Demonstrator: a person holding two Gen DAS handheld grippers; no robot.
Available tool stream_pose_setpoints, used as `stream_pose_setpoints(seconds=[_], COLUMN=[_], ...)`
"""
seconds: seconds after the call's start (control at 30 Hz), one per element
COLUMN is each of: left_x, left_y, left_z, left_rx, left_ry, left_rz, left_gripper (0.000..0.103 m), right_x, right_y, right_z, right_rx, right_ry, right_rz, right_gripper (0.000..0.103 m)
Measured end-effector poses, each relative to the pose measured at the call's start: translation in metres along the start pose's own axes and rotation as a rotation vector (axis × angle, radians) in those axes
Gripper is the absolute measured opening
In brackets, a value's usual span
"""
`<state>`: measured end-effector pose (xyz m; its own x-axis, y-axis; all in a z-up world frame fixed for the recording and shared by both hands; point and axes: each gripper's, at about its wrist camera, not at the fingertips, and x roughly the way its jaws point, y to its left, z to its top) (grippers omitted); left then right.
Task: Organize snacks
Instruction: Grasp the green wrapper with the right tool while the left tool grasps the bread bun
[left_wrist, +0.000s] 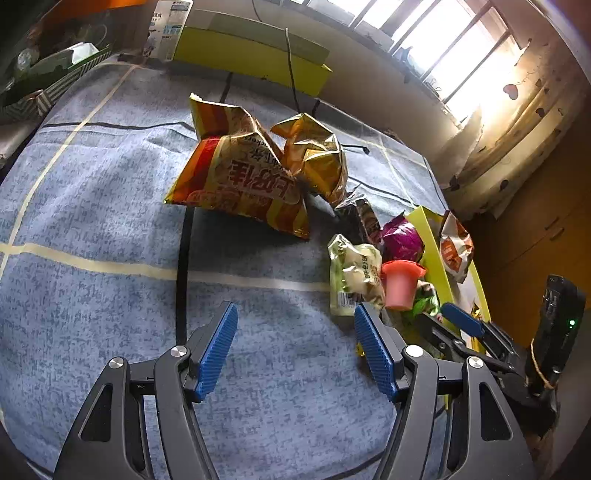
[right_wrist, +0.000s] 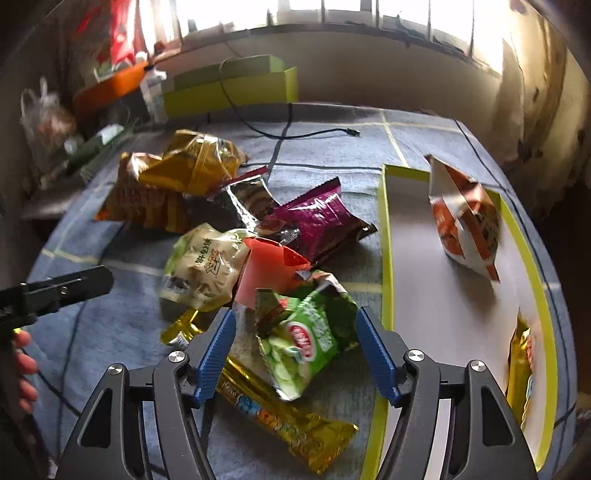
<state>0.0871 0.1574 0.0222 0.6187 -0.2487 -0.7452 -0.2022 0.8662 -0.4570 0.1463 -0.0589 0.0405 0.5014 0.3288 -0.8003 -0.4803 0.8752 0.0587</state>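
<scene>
two snack bags already lie in your yellow tray (right_wrist: 386, 236) (one orange (right_wrist: 466, 221), one gold (right_wrist: 519, 363)); beside the tray a heap of snacks (right_wrist: 258, 236) waits, both grippers (left_wrist: 295, 347) (right_wrist: 295, 347) spread wide, grasping nothing.

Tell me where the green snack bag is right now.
In the right wrist view the green snack bag lies on the blue cloth between the right gripper's open jaws, left of the yellow tray and below the pink cup.

Left gripper (left_wrist: 293, 349) open above blue cloth (left_wrist: 92, 229)
</scene>
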Motion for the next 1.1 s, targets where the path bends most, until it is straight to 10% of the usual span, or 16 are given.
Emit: stream_pose_setpoints(seconds=[0.53, 1.1], left_x=[0.004, 0.044], left_y=[-0.022, -0.045], left_z=[-0.006, 0.018], left_rx=[0.009, 0.046], left_ry=[0.006, 0.052], left_rz=[0.047, 0.048], left_gripper=[0.067, 0.067], right_x=[-0.003, -0.03], right_y=[-0.005, -0.023], right_z=[-0.009, -0.008], right_rx=[-0.051, 0.05], right_ry=[-0.059, -0.144], right_rz=[0.027, 0.171], right_gripper=[0.035, 0.03])
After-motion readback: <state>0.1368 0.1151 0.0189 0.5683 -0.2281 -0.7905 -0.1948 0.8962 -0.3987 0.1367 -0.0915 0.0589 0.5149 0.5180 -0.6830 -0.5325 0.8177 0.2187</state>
